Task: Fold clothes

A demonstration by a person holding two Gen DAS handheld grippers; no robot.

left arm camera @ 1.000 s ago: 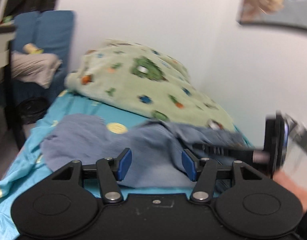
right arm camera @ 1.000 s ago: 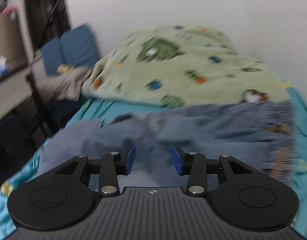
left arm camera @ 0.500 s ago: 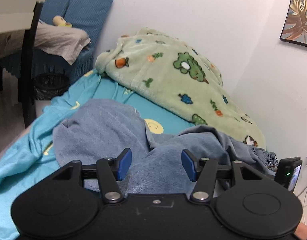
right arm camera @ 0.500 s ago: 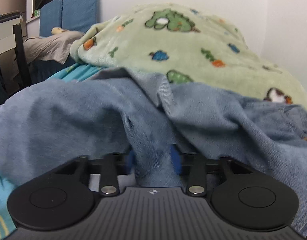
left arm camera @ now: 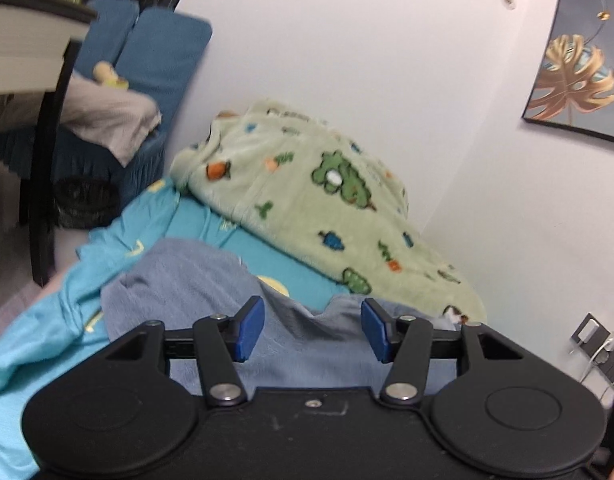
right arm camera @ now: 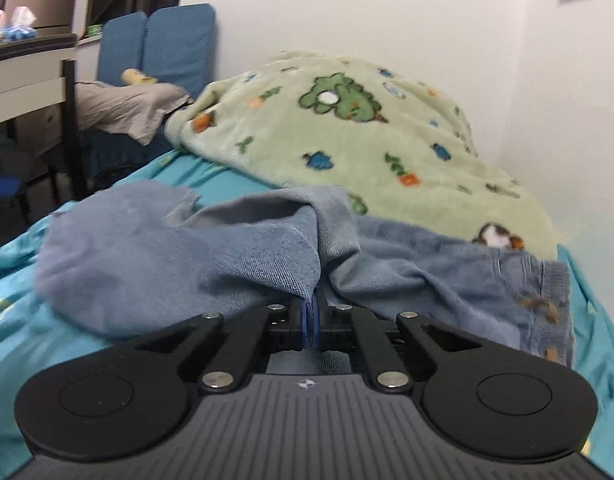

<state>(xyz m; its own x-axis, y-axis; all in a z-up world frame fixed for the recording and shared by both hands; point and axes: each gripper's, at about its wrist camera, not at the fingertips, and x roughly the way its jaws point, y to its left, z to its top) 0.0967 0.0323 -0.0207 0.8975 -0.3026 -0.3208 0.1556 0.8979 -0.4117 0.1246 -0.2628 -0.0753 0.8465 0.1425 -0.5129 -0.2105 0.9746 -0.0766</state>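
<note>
- The right gripper (right arm camera: 310, 322) has just closed: a second ago its blue pads stood apart above the cloth, and now they are pressed together on a pinched ridge of the blue denim jeans (right arm camera: 267, 256).
- The jeans lie crumpled on the turquoise bed sheet (right arm camera: 19, 280), just in front of the green cartoon-print fleece blanket (right arm camera: 347, 120); the waistband end (right arm camera: 547, 280) sits to the right in the right wrist view, and a paler leg (right arm camera: 107, 240) spreads to the left.
- From the pinch, the denim rises into a raised fold that was not there a second ago, so the fabric looks caught rather than merely touched.
- The left gripper (left arm camera: 313, 330) has stayed about half open, its pads (left arm camera: 249, 328) apart with nothing pressed between them; it hovers over the near edge of the same jeans (left arm camera: 195, 280).
- Compared with a second ago, the left wrist view is sharper and tilted, with the framed leaf picture (left arm camera: 579, 56) now on the wall at right.
- Judged from this, the fold has only begun: one hold is made, the garment is still bunched, and a second hold by the left gripper seems needed before the jeans can be lifted and straightened.
</note>
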